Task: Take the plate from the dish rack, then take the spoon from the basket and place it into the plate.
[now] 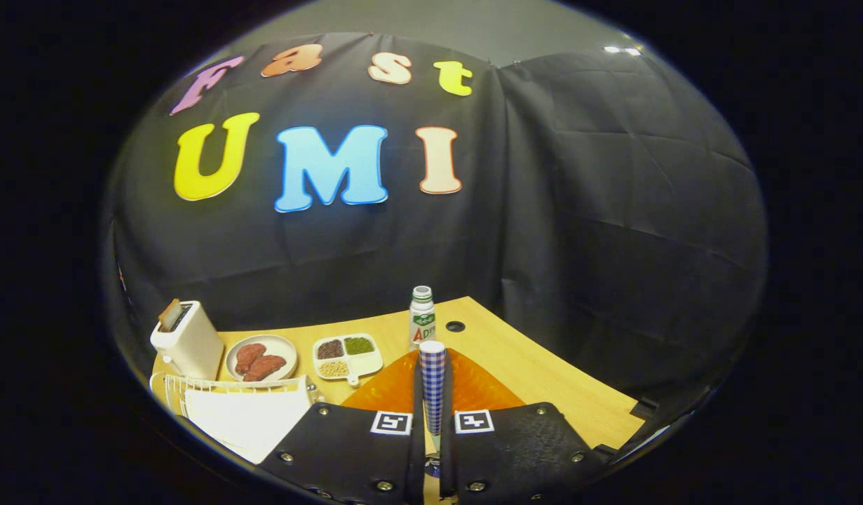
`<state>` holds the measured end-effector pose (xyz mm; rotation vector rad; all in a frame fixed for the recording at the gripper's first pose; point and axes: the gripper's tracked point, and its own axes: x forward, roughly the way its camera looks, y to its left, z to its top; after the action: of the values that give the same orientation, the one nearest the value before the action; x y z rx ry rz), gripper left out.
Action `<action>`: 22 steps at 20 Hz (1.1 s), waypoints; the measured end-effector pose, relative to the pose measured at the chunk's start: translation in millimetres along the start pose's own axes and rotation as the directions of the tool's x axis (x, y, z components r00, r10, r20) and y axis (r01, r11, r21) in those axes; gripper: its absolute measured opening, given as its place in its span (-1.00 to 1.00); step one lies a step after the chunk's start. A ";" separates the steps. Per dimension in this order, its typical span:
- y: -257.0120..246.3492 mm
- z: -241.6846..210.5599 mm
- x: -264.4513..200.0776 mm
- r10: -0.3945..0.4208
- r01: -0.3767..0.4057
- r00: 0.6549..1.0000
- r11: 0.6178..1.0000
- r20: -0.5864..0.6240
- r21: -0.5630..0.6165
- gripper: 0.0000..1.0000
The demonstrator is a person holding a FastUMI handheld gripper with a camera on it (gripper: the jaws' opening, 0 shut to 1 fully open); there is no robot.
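Spoon is sitting clamped between the gripper fingers, its blue-and-white checked handle sticking up and forward past the fingertips; the bowl end is hidden down between the pads, so I can't tell its orientation. Both fingers are pressing on the handle, jaws nearly together.

Directly beyond and under the spoon, the orange plate is lying flat on the wooden table, already out of the dish rack. So judging from the layout: plate step done, spoon picked up, placing step in hand.

Next move, my read: lower the spoon over the middle of the plate, tip it toward flat, then spread the fingers. Risk: the handle is standing fairly upright, so a release from height could let it bounce or roll off the rim.

Pose: gripper is hovering low over the near edge of the plate, pointing roughly level along the table toward the back wall, spoon centred over the plate.

Surroundings: white bottle with green label is standing just beyond the plate, a divided tray of beans and a round dish of red meat to its left, a white toaster further left, the rack nearest on that side. Can't spot the basket.
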<state>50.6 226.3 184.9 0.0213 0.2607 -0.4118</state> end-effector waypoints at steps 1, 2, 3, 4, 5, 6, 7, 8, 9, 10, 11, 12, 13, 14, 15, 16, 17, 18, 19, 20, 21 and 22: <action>11.8 -8.6 -11.4 0.025 -0.025 1.000 1.000 -0.006 -0.018 -0.84; 25.2 -17.4 -22.7 0.054 -0.055 0.998 0.998 -0.018 -0.033 -0.84; 38.0 -26.5 -33.7 0.085 -0.086 0.996 0.995 -0.028 -0.046 -0.84; 51.5 -35.0 -45.4 0.115 -0.117 0.993 0.991 -0.038 -0.058 -0.84; 62.2 -42.7 -55.4 0.143 -0.145 0.989 0.987 -0.044 -0.071 -0.84; 73.4 -50.7 -64.6 0.169 -0.173 0.984 0.982 -0.051 -0.082 -0.84; 83.1 -58.8 -72.7 0.191 -0.197 0.980 0.976 -0.062 -0.092 -0.84; 94.1 -66.8 -81.0 0.214 -0.220 0.974 0.970 -0.069 -0.099 -0.84; 103.1 -74.6 -88.3 0.234 -0.241 0.969 0.965 -0.078 -0.103 -0.84; 112.8 -83.8 -94.7 0.254 -0.263 0.963 0.959 -0.092 -0.105 -0.84; 120.5 -95.8 -98.8 0.273 -0.285 0.956 0.953 -0.111 -0.106 -0.84; 126.7 -106.9 -102.3 0.286 -0.300 0.950 0.948 -0.129 -0.108 -0.84; 132.0 -117.1 -106.5 0.296 -0.313 0.944 0.943 -0.148 -0.110 -0.84; 136.2 -128.1 -109.5 0.306 -0.326 0.937 0.939 -0.167 -0.110 -0.84; 140.8 -137.7 -112.0 0.318 -0.341 0.930 0.934 -0.182 -0.108 -0.84; 144.5 -146.5 -113.3 0.329 -0.354 0.924 0.929 -0.196 -0.108 -0.84; 146.5 -154.4 -114.3 0.337 -0.365 0.918 0.925 -0.207 -0.111 -0.84; 148.6 -160.3 -115.3 0.345 -0.374 0.914 0.920 -0.213 -0.116 -0.84; 150.6 -164.7 -115.4 0.354 -0.385 0.910 0.915 -0.216 -0.119 -0.84; 152.1 -168.5 -115.6 0.361 -0.393 0.906 0.911 -0.221 -0.122 -0.84; 151.9 -173.7 -115.2 0.367 -0.401 0.902 0.908 -0.227 -0.124 -0.84; 151.0 -176.8 -116.1 0.369 -0.403 0.900 0.907 -0.231 -0.125 -0.84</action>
<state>-35.3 423.2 38.8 -0.0523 0.4834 0.0139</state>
